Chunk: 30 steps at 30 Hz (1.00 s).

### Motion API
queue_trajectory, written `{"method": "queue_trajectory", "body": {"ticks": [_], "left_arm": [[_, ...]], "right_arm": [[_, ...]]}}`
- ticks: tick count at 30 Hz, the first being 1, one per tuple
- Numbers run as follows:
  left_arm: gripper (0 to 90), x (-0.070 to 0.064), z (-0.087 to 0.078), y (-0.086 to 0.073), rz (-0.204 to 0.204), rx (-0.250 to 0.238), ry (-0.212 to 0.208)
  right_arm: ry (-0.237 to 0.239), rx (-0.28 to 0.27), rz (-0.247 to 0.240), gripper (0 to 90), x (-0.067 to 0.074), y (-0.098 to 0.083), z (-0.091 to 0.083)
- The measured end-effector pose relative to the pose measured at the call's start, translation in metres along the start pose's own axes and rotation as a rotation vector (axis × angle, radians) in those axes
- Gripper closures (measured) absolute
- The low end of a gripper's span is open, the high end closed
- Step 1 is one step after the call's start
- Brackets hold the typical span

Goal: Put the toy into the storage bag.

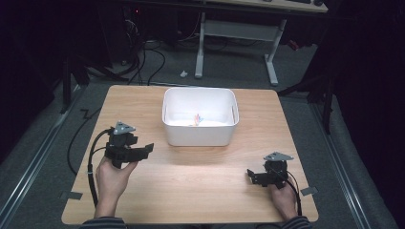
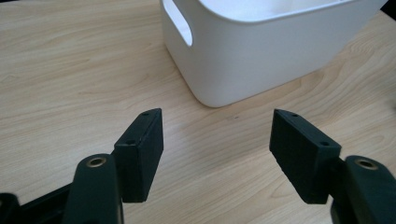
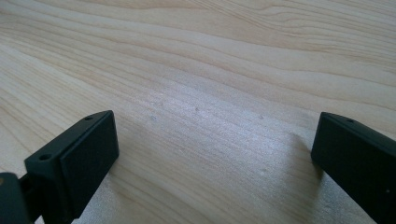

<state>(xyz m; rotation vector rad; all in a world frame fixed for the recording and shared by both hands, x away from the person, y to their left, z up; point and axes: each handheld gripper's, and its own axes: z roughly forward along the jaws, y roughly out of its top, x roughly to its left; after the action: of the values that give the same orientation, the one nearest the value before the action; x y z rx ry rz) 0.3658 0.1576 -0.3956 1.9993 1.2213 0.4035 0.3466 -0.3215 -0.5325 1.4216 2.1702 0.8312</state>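
Note:
A white plastic bin [image 1: 199,117] stands on the wooden table [image 1: 191,176], at its middle toward the far side, with a small colourful item [image 1: 197,119] lying inside. My left gripper [image 1: 145,149] is held to the bin's left front, open and empty; in the left gripper view [image 2: 217,140] its jaws point at the bin's near corner [image 2: 261,51]. My right gripper [image 1: 250,174] rests low at the table's front right, open and empty, and in the right gripper view [image 3: 212,154] there is bare wood between its jaws.
Each gripper is held by a hand coming in from the table's near edge. A white-legged desk [image 1: 239,33] stands on the floor beyond the table, with cables [image 1: 143,57] lying at the back left. Tape marks [image 1: 70,195] sit at the front corners.

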Motion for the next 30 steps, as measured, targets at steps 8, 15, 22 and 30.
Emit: {"method": "queue_trajectory", "body": {"ticks": [8, 15, 22, 30], "left_arm": [[35.1, 0.001, 0.006, -0.011, -0.008, 0.023, 0.004], [35.0, 0.000, 0.014, -0.021, -0.006, 0.046, 0.010], [35.0, -0.001, 0.020, -0.028, -0.006, 0.064, 0.016], [34.9, 0.001, 0.026, -0.039, -0.021, 0.078, 0.015]], "right_arm": [[0.001, 0.000, -0.002, 0.6, 0.000, 0.000, 0.000], [0.002, 0.001, -0.002, 0.6, 0.000, 0.000, 0.000], [0.003, 0.001, -0.003, 0.6, 0.000, 0.000, 0.000], [0.003, 0.000, -0.002, 0.6, 0.000, 0.000, 0.000]]}}
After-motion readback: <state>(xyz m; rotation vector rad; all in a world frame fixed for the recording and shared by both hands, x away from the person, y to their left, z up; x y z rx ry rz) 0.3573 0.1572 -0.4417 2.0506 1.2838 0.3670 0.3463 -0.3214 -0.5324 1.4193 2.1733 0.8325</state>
